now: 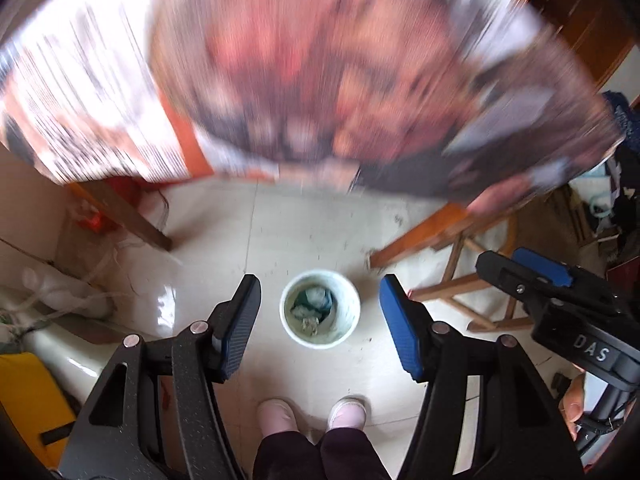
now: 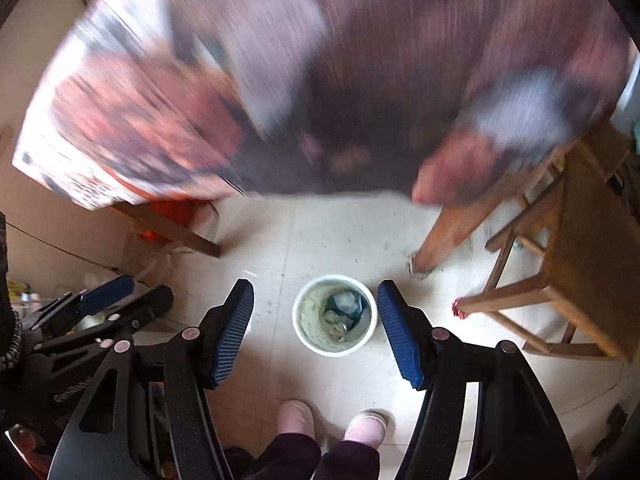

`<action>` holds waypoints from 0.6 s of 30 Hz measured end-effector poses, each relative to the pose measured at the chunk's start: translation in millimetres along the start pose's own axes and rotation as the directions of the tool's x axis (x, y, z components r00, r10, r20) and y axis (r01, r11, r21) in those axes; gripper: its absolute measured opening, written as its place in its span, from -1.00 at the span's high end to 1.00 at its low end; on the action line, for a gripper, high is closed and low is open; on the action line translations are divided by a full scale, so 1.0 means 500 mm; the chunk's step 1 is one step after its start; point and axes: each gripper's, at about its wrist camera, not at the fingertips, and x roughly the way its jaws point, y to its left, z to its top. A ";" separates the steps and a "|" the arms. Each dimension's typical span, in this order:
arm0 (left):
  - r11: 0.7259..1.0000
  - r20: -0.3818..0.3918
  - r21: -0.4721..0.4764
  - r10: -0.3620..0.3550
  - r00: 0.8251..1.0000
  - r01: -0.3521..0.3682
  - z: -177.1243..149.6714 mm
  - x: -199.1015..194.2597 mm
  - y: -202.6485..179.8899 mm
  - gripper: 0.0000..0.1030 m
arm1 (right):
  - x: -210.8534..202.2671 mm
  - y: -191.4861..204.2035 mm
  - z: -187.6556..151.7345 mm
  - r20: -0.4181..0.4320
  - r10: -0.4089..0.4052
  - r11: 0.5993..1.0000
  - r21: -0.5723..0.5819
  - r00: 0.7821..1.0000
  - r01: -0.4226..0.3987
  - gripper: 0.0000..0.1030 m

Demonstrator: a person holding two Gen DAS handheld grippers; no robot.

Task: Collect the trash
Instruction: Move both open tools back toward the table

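Both of your hand-held grippers point steeply down at a pale tiled floor (image 1: 320, 220), and each one is spread with nothing between its blue pads. In the left wrist view, the left hand-held gripper (image 1: 320, 320) frames a small white bin (image 1: 320, 309) that stands on the floor just beyond your pink slippers (image 1: 312, 414). In the right wrist view, the right hand-held gripper (image 2: 316, 320) frames the same bin, slightly right of centre. The trash (image 1: 314, 308) lies inside it: crumpled blue-green and greyish scraps at the bottom, too small to name more exactly. That placement suggests the collected pieces are already dropped in, which would explain why both sets of jaws stand empty above the opening. Farther off, a bench (image 1: 280, 80) covered with a printed sheet in reds, browns and white fills the upper half of each view, badly blurred, so you cannot tell whether any rubbish is left on it. Its wooden legs (image 1: 416, 240) come down to the left and right of the bin. A wooden stool (image 2: 580, 272) stands at the right, and clutter and a yellow object (image 1: 28, 400) sit near the left edge. The two grippers hang side by side, close together.
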 end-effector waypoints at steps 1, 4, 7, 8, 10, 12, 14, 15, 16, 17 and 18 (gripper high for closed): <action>1.000 0.025 0.004 0.001 1.000 -0.001 0.012 -0.040 -0.005 -0.18 | -0.019 0.007 0.006 0.009 0.004 1.000 -0.001 1.000 -0.004 -0.17; 1.000 0.088 0.011 0.006 0.996 -0.007 0.041 -0.145 -0.017 -0.18 | -0.121 0.037 0.035 0.062 0.014 1.000 -0.006 0.998 -0.013 -0.17; 1.000 0.143 0.021 0.010 0.990 -0.013 0.063 -0.244 -0.031 -0.18 | -0.206 0.064 0.054 0.107 0.016 1.000 -0.009 0.994 -0.016 -0.17; 1.000 0.161 0.024 0.010 0.987 -0.014 0.069 -0.276 -0.036 -0.18 | -0.243 0.073 0.061 0.126 0.021 1.000 -0.011 0.992 -0.019 -0.17; 0.999 0.204 0.030 0.009 0.979 -0.015 0.080 -0.346 -0.047 -0.18 | -0.311 0.090 0.070 0.165 0.027 1.000 -0.018 0.986 -0.024 -0.17; 0.999 0.241 0.031 0.008 0.970 -0.016 0.093 -0.410 -0.046 -0.18 | -0.376 0.106 0.079 0.207 0.026 0.999 -0.032 0.978 -0.020 -0.17; 1.000 0.273 0.028 -0.004 0.962 -0.004 0.105 -0.467 -0.051 -0.18 | -0.434 0.126 0.085 0.249 0.016 0.999 -0.044 0.968 -0.005 -0.17; 1.000 0.293 0.029 -0.011 0.956 0.003 0.111 -0.497 -0.050 -0.18 | -0.459 0.134 0.088 0.268 0.013 0.999 -0.049 0.963 0.000 -0.17; 0.999 0.318 0.033 -0.016 0.948 0.005 0.117 -0.533 -0.051 -0.18 | -0.500 0.144 0.093 0.298 0.013 0.998 -0.056 0.954 0.004 -0.17; 0.999 0.340 0.039 -0.017 0.940 0.004 0.123 -0.563 -0.053 -0.18 | -0.524 0.151 0.093 0.317 0.014 0.998 -0.058 0.948 0.005 -0.17; 0.999 0.360 0.044 -0.016 0.933 0.001 0.128 -0.591 -0.054 -0.18 | -0.549 0.157 0.096 0.335 0.014 0.998 -0.058 0.942 0.006 -0.17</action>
